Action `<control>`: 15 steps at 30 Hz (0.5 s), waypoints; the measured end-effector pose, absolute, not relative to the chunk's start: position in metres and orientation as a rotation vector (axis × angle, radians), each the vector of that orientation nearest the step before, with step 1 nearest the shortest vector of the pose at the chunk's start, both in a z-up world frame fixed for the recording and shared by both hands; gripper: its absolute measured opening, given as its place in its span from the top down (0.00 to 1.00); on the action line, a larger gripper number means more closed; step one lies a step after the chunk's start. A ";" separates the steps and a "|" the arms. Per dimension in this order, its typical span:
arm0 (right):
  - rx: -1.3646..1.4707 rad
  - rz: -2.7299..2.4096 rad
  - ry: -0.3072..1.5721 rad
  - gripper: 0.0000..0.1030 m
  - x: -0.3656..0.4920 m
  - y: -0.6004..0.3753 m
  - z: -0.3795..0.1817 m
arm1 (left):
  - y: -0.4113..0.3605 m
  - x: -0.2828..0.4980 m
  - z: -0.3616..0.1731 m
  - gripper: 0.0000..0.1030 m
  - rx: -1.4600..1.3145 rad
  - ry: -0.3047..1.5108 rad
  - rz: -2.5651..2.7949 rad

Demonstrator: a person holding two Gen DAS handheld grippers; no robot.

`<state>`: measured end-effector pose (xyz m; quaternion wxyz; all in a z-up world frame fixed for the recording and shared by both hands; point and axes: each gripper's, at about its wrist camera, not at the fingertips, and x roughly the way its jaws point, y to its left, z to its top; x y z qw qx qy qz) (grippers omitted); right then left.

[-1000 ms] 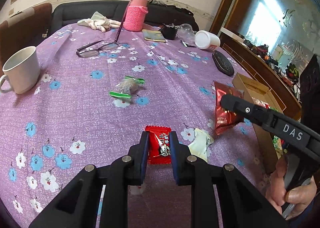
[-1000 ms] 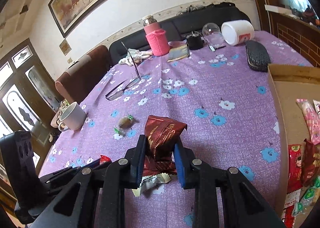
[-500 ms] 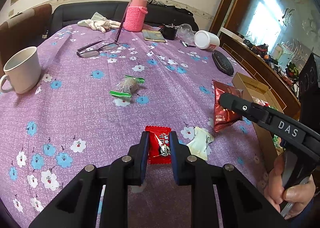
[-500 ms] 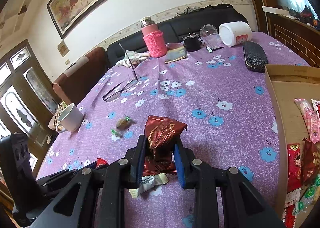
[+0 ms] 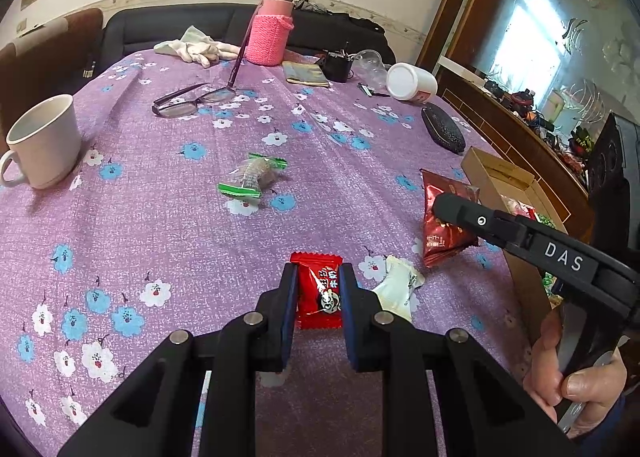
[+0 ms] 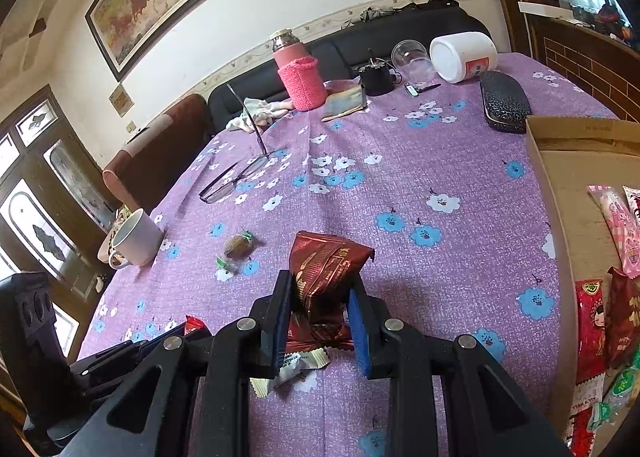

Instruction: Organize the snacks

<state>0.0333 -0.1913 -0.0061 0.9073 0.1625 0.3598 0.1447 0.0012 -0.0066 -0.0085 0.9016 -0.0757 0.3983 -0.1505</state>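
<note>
Both claws are clamped on snacks over the purple flowered tablecloth [image 5: 168,225]. Narrowed on a red candy packet [image 5: 322,293], the left gripper [image 5: 319,293] presses the wrapper from both sides with its blue pads, the packet lying low over the cloth at the near edge of the table. Over to the right, the right gripper [image 6: 319,309] pinches a dark red foil snack bag [image 6: 326,265], which stands crumpled between its pads with its top sticking up above the fingertips; in the left wrist view that same bag [image 5: 444,233] shows beside the right tool's black finger, and a hand [image 5: 576,381] grips the handle at the lower right. A white wrapped candy [image 5: 398,285] lies on the cloth between the two held packets, just under the right gripper. Farther out, a green-ended wrapped sweet [image 5: 254,177] rests alone near the middle of the table. An open cardboard box [image 6: 560,161] sits at the right edge with several packets already inside. A white mug [image 5: 42,141], spectacles [image 5: 188,103], a pink-sleeved flask [image 5: 270,33] and a black case [image 6: 505,101] stand well apart from the snacks.
</note>
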 end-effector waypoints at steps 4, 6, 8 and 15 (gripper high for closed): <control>0.334 0.302 0.747 0.72 0.033 -0.190 -0.007 | -0.006 0.001 -0.009 0.81 -0.161 0.825 -0.309; 0.335 0.302 0.746 0.72 0.033 -0.190 -0.006 | -0.006 0.002 -0.009 0.81 -0.162 0.828 -0.310; 0.336 0.301 0.747 0.72 0.033 -0.190 -0.006 | -0.006 0.002 -0.008 0.81 -0.161 0.827 -0.309; 0.334 0.299 0.750 0.72 0.033 -0.190 -0.007 | -0.007 0.001 -0.008 0.81 -0.160 0.825 -0.310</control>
